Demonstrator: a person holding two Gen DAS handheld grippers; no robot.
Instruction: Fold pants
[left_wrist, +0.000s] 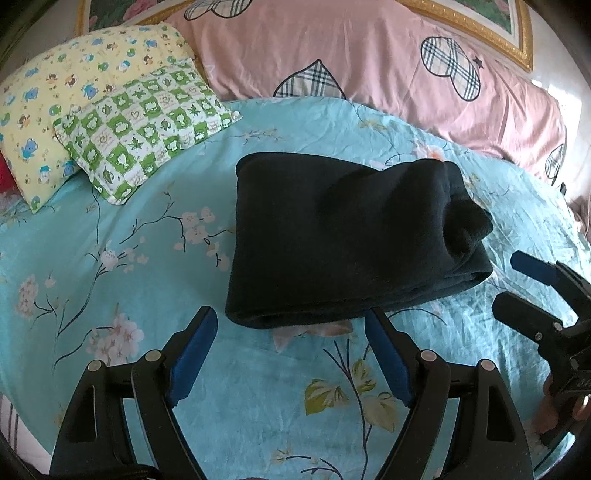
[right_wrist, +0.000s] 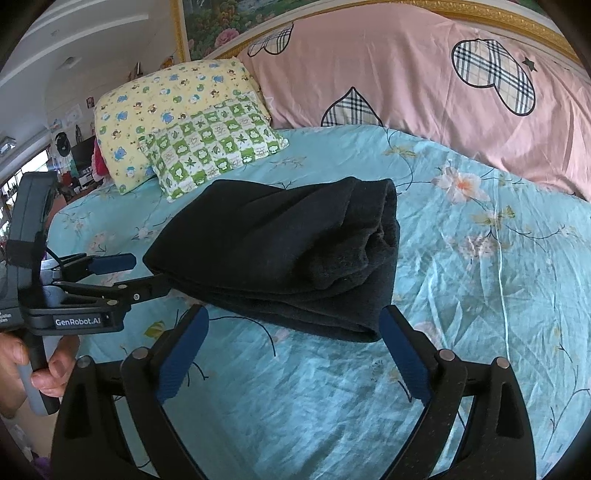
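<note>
The dark navy pants (left_wrist: 343, 236) lie folded in a thick, compact bundle on the turquoise flowered bedsheet (left_wrist: 147, 295); they also show in the right wrist view (right_wrist: 280, 254). My left gripper (left_wrist: 291, 317) is open and empty, just short of the bundle's near edge. It shows in the right wrist view (right_wrist: 147, 269) at the bundle's left corner. My right gripper (right_wrist: 291, 317) is open and empty, its fingers at the bundle's near edge. It shows in the left wrist view (left_wrist: 513, 280) to the right of the bundle.
A yellow cartoon pillow (left_wrist: 74, 92) and a green checkered pillow (left_wrist: 147, 125) lie at the back left. A pink quilt with plaid hearts (left_wrist: 369, 66) lies along the back. A gold picture frame (left_wrist: 521, 33) hangs behind it.
</note>
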